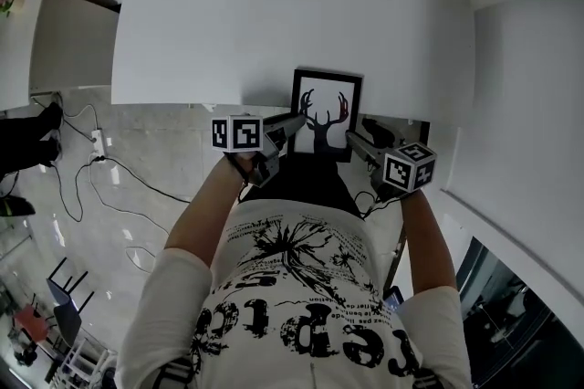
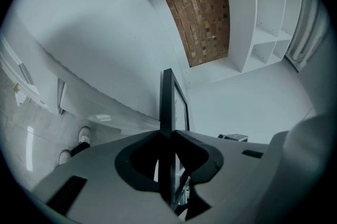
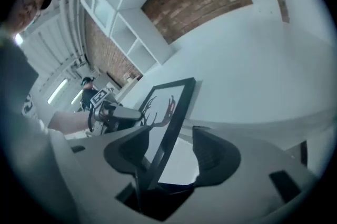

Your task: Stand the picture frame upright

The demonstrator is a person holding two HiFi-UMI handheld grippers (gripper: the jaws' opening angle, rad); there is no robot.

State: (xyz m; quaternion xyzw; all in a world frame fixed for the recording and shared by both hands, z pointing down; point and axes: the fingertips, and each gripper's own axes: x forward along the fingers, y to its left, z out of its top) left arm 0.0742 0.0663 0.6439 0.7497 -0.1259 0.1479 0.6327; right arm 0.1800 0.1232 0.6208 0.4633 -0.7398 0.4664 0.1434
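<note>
The black picture frame (image 1: 326,113), with an antlered deer print, is at the near edge of the white table (image 1: 274,13). My left gripper (image 1: 297,124) is shut on the frame's left edge. In the left gripper view the frame (image 2: 167,107) shows edge-on, pinched between the jaws of the left gripper (image 2: 171,136). My right gripper (image 1: 352,139) is at the frame's right side. In the right gripper view the frame (image 3: 171,107) leans between the wide jaws of the right gripper (image 3: 176,140), with a gap to the right pad. The left gripper (image 3: 113,112) shows behind it.
White shelving (image 2: 263,33) and a brick wall (image 2: 202,12) rise beyond the table. To the left lies a grey floor with cables (image 1: 100,168) and a chair (image 1: 64,287). A white wall panel (image 1: 529,150) is close on the right.
</note>
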